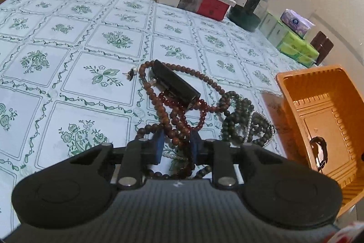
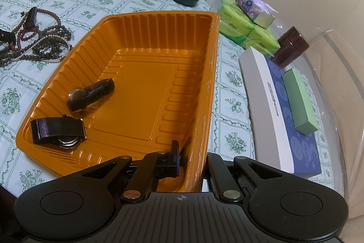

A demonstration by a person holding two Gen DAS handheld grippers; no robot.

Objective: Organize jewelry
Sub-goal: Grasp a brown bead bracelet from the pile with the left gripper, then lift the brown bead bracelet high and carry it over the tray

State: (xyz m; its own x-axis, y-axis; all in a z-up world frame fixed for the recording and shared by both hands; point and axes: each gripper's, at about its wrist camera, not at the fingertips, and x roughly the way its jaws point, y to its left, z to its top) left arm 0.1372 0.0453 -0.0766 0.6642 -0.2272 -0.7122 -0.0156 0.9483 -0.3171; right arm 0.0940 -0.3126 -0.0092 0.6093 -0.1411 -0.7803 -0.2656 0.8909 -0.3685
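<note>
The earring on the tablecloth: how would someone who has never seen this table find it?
Start at the tangle of bead strands on the floral tablecloth. The earring lies alone just past the pile's far left edge, beside the brown strand. It is the only single piece: a white pearl, a dark part and a thin post.

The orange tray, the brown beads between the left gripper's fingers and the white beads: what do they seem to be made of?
Orange tray: looks like thin moulded plastic, going by its ribbed walls and glossy shine.
Brown beads: probably wood or seed, round with a dull, matt surface; the frames cannot settle which.
White beads: pearl-like with a soft sheen; real or imitation cannot be told.
</note>
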